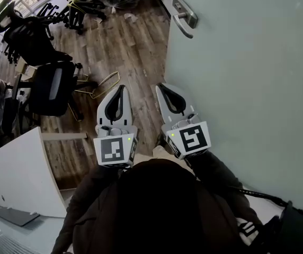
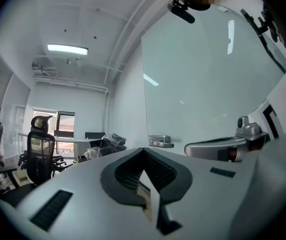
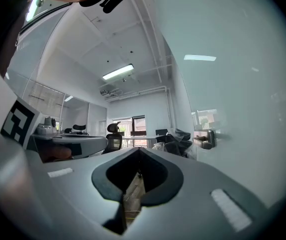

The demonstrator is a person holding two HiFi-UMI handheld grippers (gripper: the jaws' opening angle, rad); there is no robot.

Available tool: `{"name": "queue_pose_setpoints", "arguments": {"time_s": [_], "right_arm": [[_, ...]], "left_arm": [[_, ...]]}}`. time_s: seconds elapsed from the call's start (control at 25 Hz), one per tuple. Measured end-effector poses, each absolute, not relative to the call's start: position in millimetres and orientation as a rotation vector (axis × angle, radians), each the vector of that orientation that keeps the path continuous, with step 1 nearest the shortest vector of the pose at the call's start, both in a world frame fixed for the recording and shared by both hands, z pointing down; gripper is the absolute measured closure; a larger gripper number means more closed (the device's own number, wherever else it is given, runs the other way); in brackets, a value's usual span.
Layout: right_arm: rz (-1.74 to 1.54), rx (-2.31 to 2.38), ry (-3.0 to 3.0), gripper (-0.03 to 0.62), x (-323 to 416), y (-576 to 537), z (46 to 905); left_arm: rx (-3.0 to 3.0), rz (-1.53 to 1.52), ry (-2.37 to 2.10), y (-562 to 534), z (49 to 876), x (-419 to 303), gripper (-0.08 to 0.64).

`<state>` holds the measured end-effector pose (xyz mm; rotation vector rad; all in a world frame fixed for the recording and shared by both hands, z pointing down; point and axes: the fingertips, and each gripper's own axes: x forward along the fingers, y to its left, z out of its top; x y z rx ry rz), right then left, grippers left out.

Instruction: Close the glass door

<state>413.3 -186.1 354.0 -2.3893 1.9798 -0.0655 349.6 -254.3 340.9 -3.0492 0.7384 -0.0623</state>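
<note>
Fingers [image 1: 105, 109] sit together, empty, on our left gripper [image 1: 119, 91] and right gripper [image 1: 162, 90]; the pale frosted glass door [image 1: 247, 78] stands just right of the right gripper (the nearer one).

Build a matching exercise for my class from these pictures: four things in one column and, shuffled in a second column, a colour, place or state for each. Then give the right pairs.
Column one:
1. door handle
2. office chair
3. right gripper
4. floor

Column two:
a. brown wood planks
b. jaws shut, nothing between them
c. silver, fixed on the glass door
d. black, at the left of the head view

Pairs: 1-c; 2-d; 3-b; 4-a
</note>
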Motion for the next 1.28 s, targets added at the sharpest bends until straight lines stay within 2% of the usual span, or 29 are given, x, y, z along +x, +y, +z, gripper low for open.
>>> {"name": "queue_pose_setpoints", "arguments": {"time_s": [0.2,0.48,0.84,1.08,1.28], "right_arm": [[-0.076,-2.401,1.974,0.591,448,-207,357],[0.11,-2.432,1.978,0.591,488,-236,355],[0.167,-2.433,1.987,0.591,512,-326,318],[0.244,-2.54,1.892,0.589,580,-366,290],[0.311,-2.684,1.778,0.546,629,-346,267]], "left_arm": [[-3.049,-0.077,0.686,-272,342,390,0.563],[-3.055,-0.049,0.641,-305,355,448,0.563],[-3.077,0.072,0.554,-399,327,489,0.563],[-3.094,0.105,0.355,-433,320,561,0.563],[-3.146,0.121,0.307,-441,311,598,0.563]]}}
